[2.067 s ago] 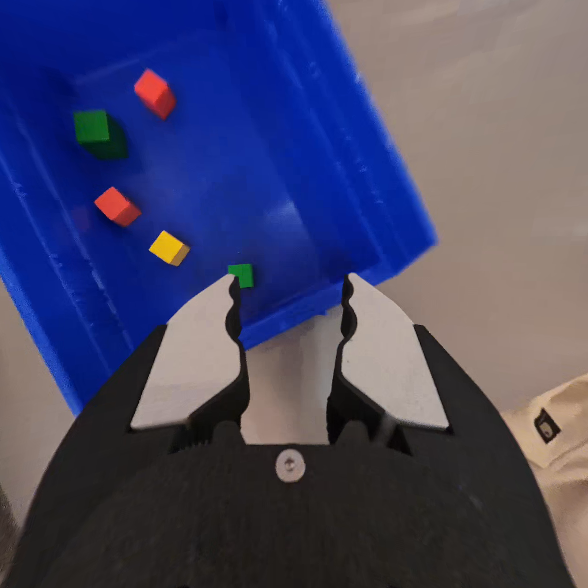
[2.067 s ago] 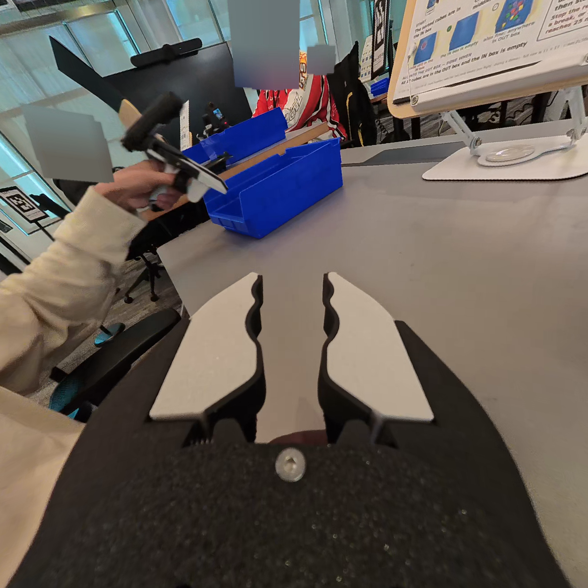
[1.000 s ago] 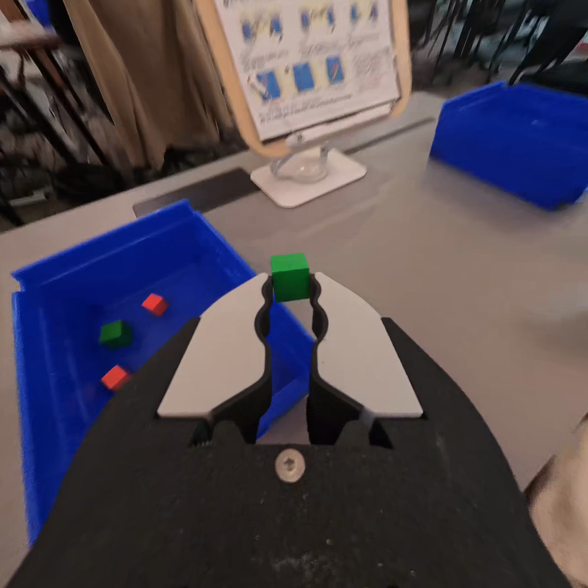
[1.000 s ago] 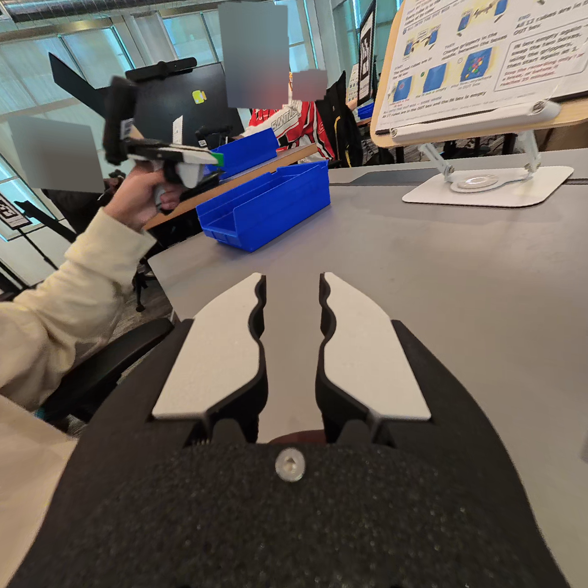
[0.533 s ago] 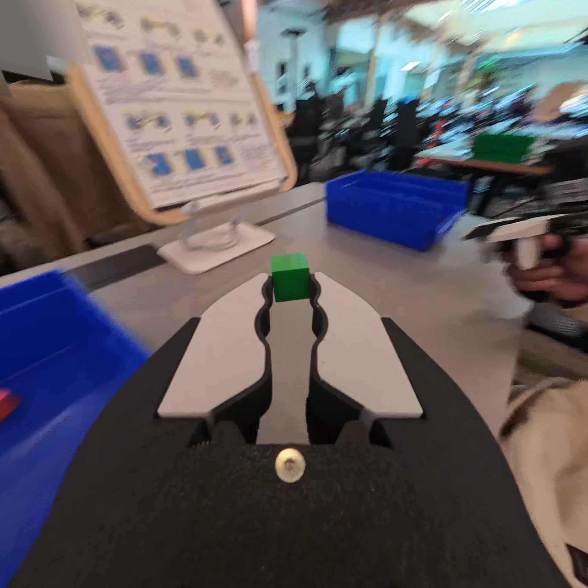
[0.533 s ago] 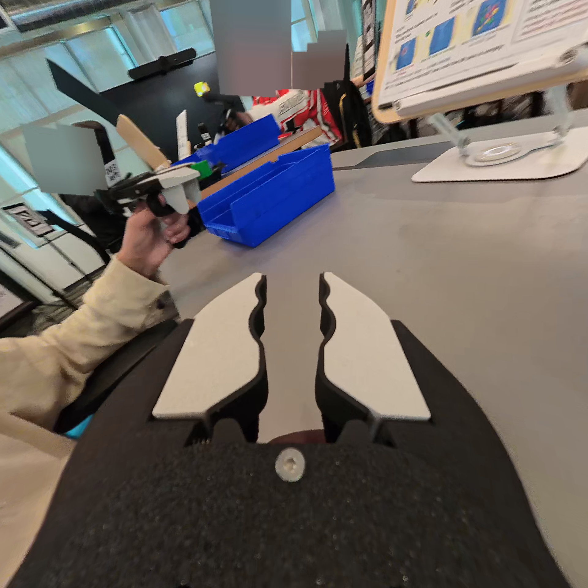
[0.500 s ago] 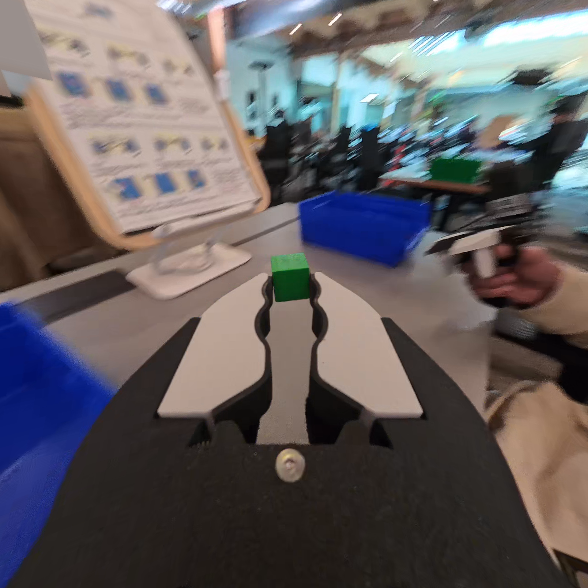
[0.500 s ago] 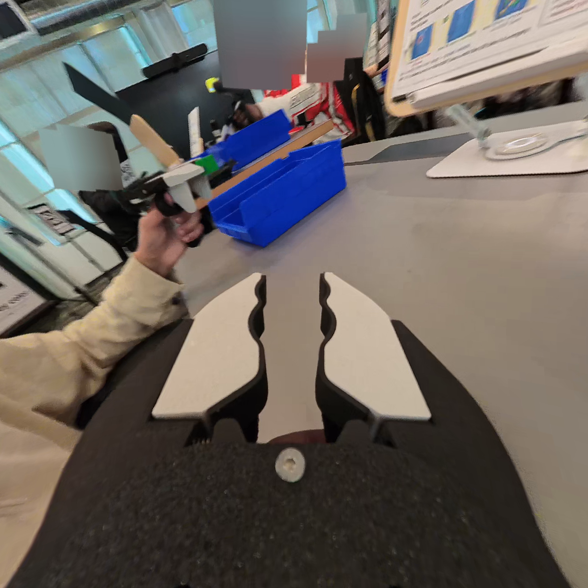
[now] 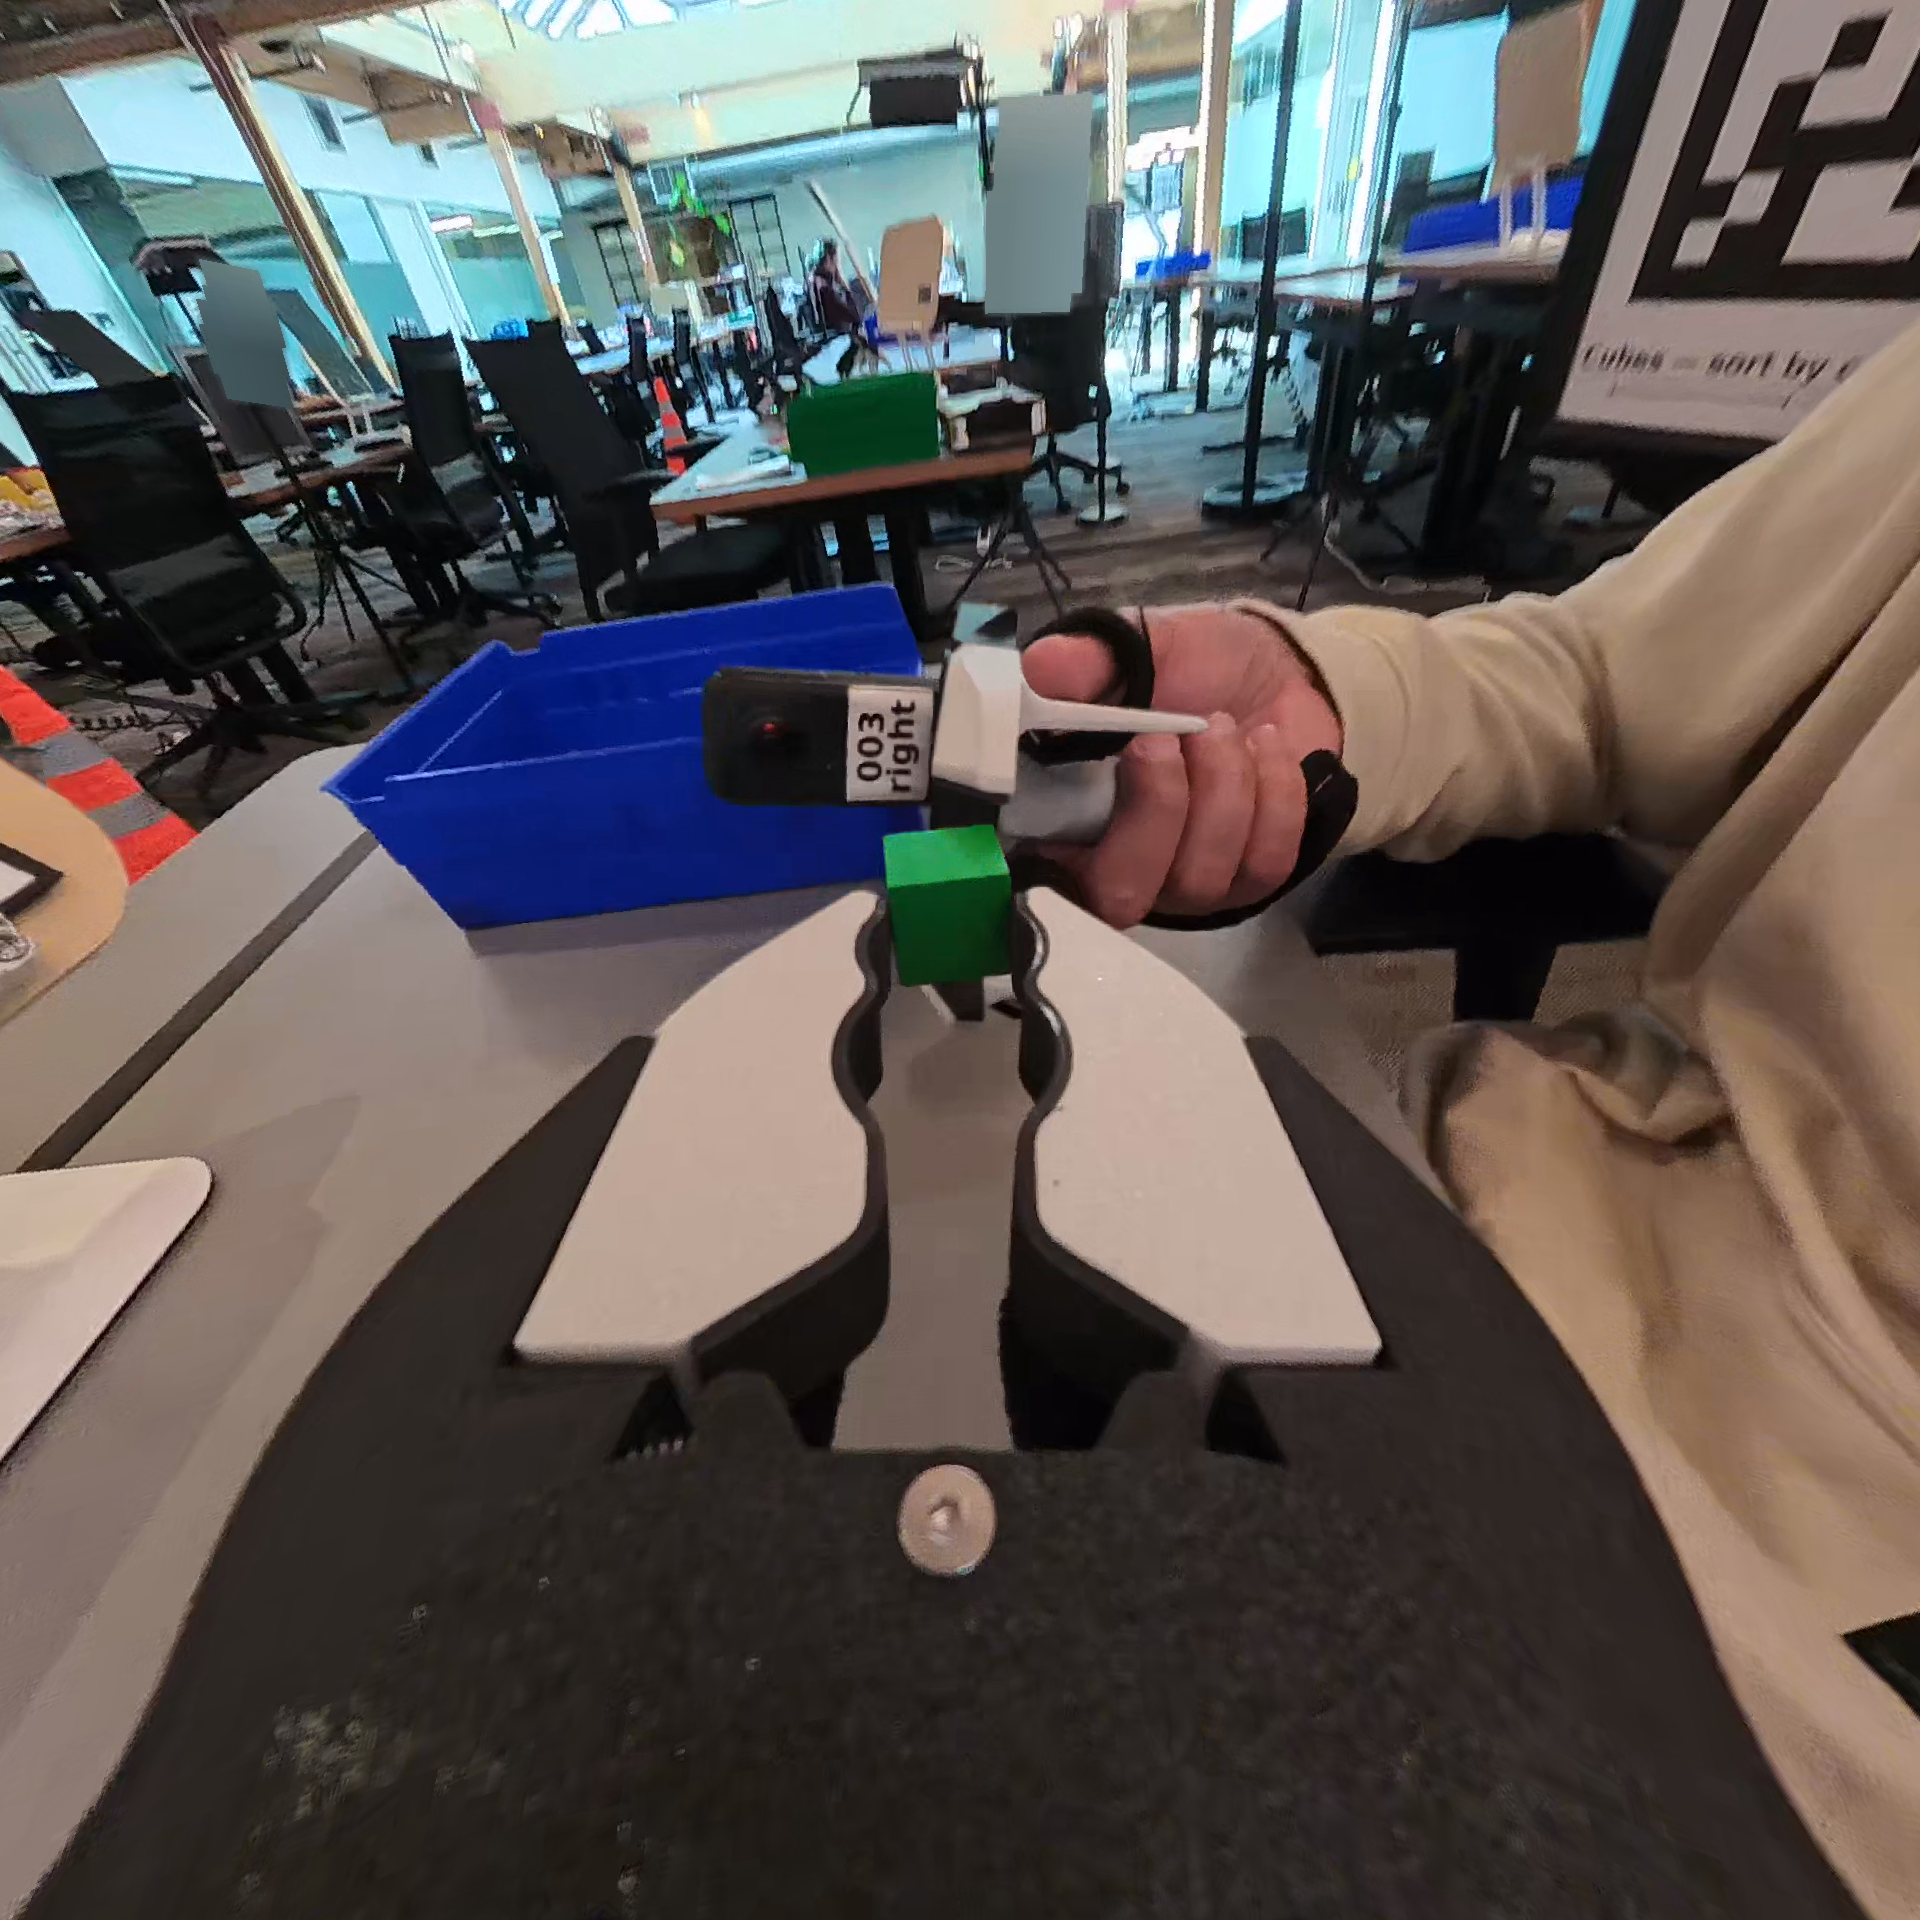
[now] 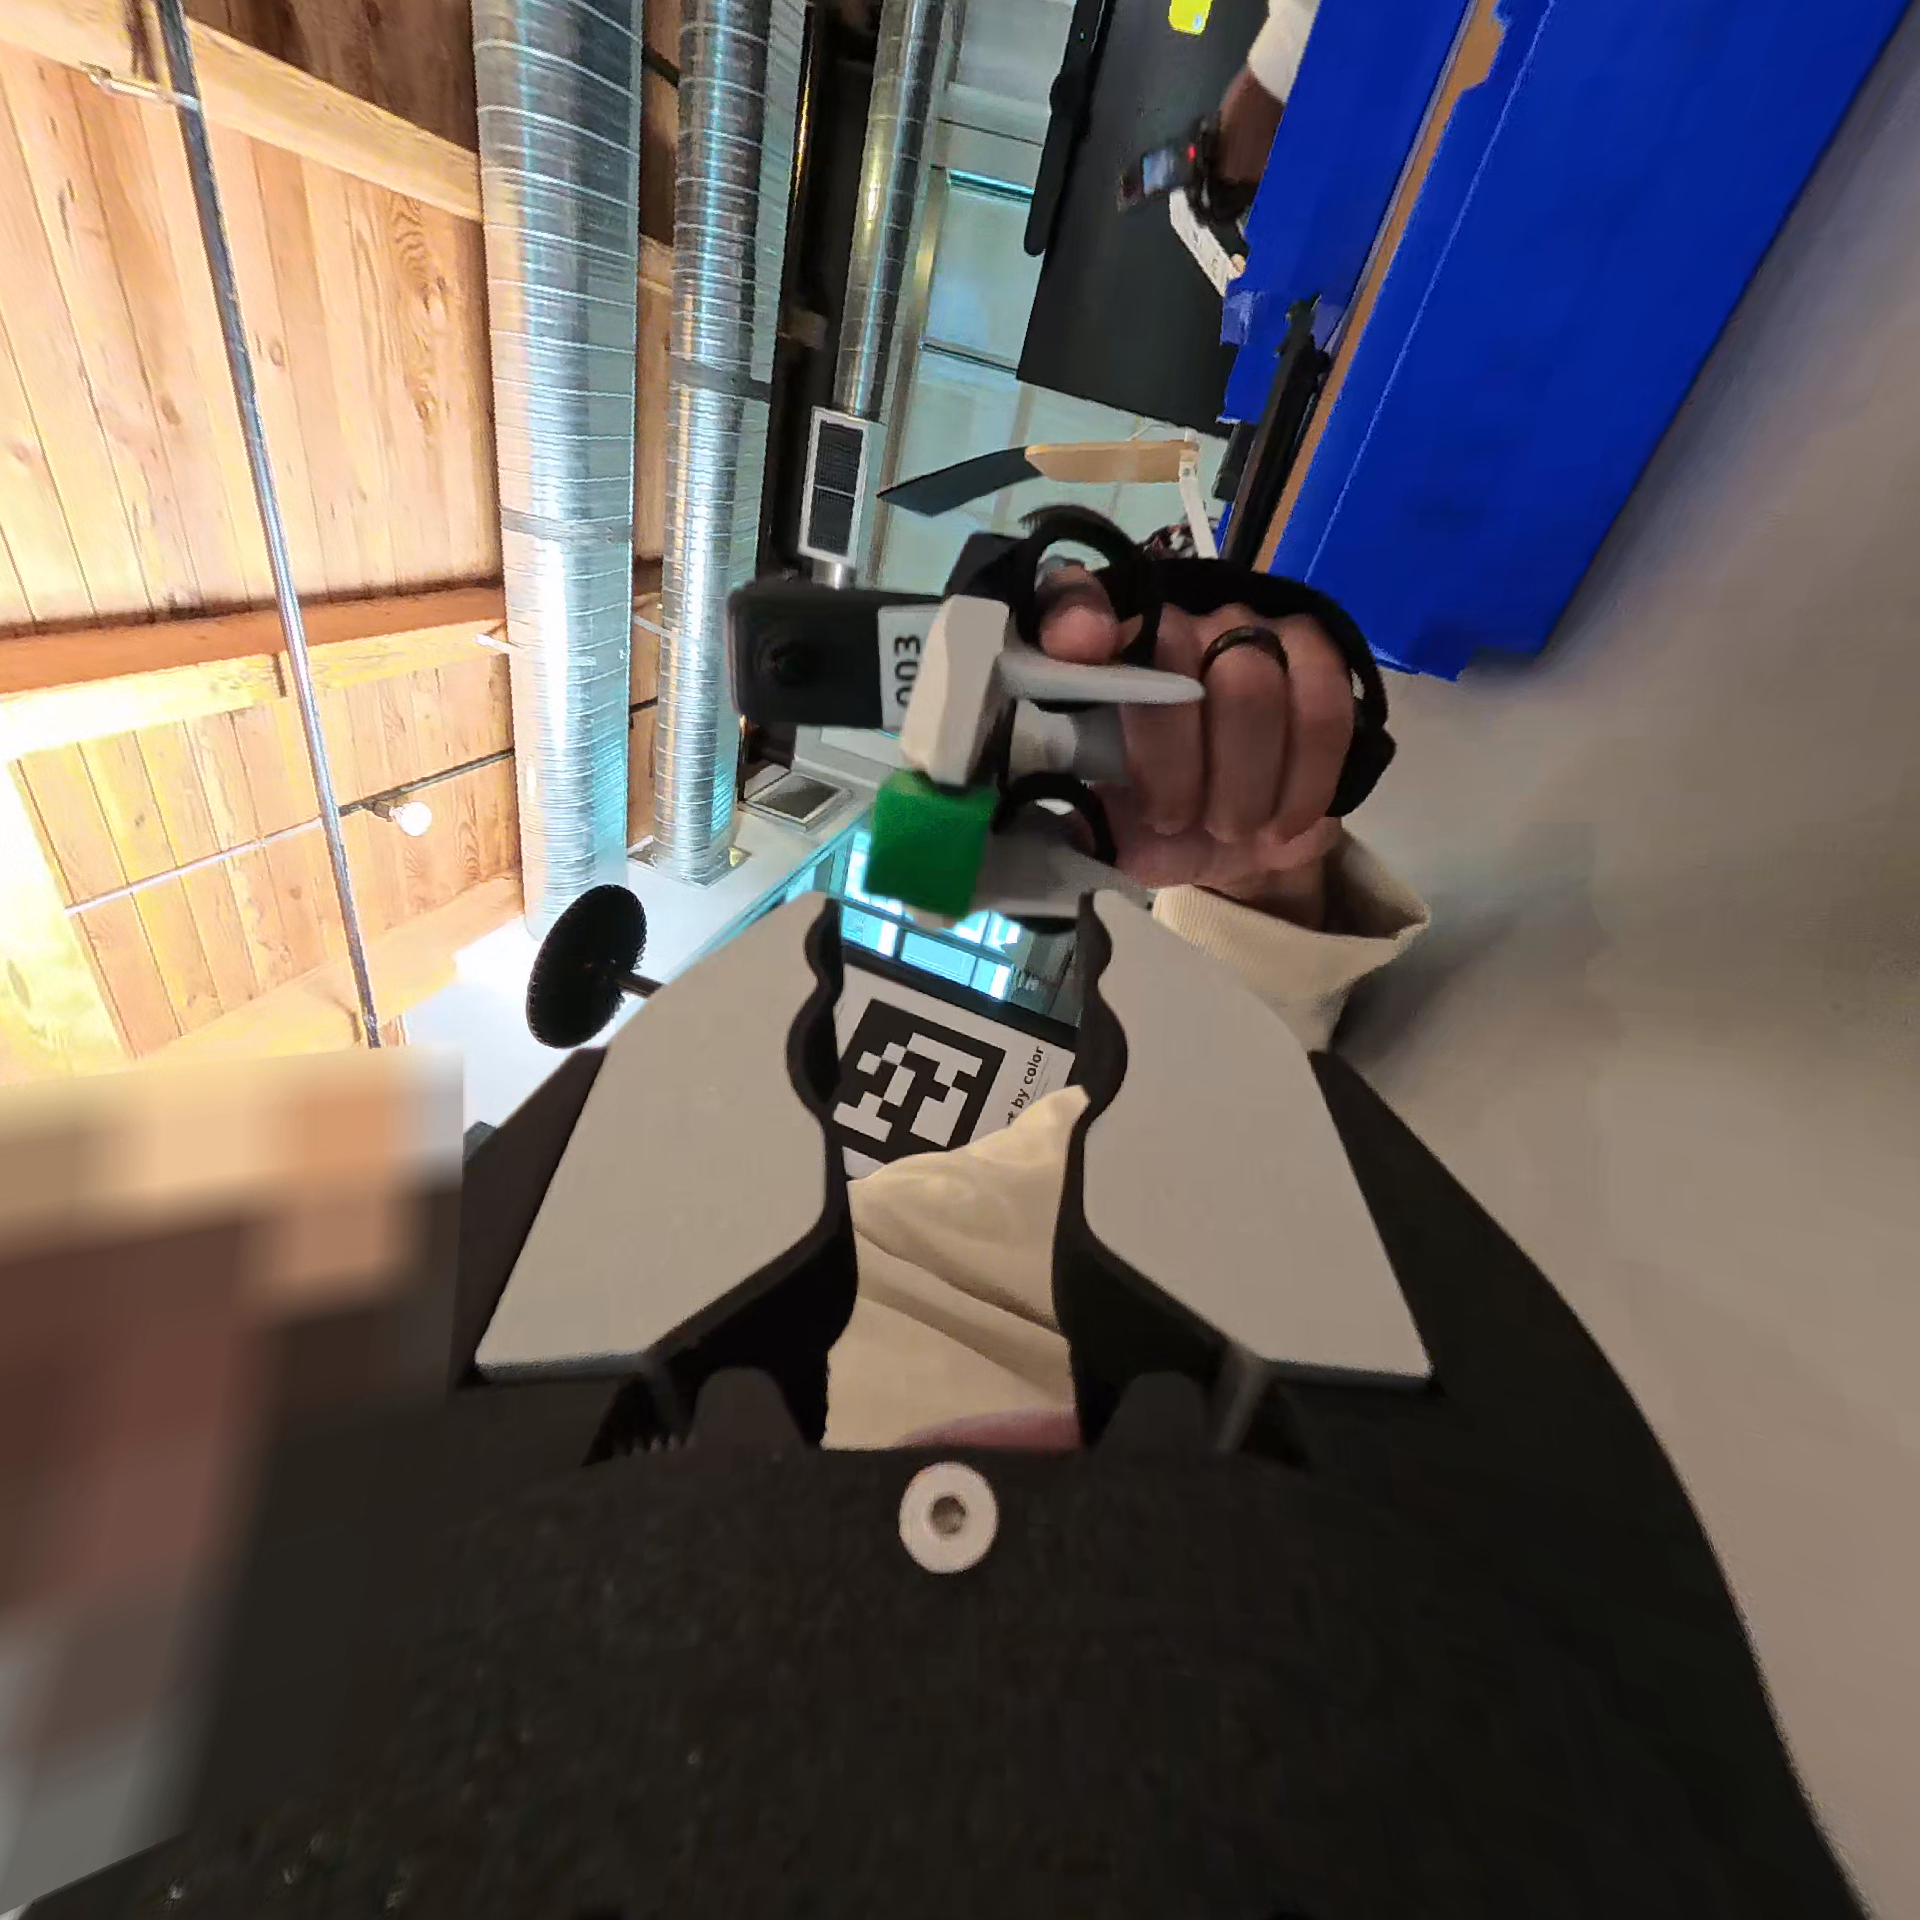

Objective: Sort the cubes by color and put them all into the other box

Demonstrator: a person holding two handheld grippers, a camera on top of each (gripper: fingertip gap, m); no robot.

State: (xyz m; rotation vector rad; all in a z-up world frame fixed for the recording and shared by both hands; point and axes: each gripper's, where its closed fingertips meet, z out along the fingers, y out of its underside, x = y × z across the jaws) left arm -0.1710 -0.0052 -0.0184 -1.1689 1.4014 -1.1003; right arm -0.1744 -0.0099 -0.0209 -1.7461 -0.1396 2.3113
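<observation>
Two grippers: both held up in the air above a grey desk [image 9: 312, 1018], pointing at each other.
Left gripper [image 9: 948, 914]: its two pale fingers are drawn narrow and pinch a green cube [image 9: 948, 906] between their tips, one finger pressed against each side of it.
Green cube: held off the desk at the very ends of the left fingers; in the right wrist view the same cube [image 10: 923, 850] sits just beyond the right gripper's fingertips, with the far gripper clamped on it.
Right gripper [image 10: 954, 925]: its fingers stand well apart with nothing between them; the gap is wider than the cube, and I cannot tell whether either tip touches it.
Right gripper seen from the left wrist view [image 9: 966, 821]: a black camera body with a white label faces the lens, the cube just below it.
Right hand [image 9: 1184, 758]: wrapped around that gripper's handle, a cream sleeve [image 9: 1558, 707] running off to the right edge.
Left hand [image 10: 1236, 727]: grips the far gripper's handle, a dark ring on one finger.
Blue box [image 9: 582, 769]: sits on the desk near its far edge, behind the cube; its inside is mostly hidden.
Background: rows of black office chairs and desks.
</observation>
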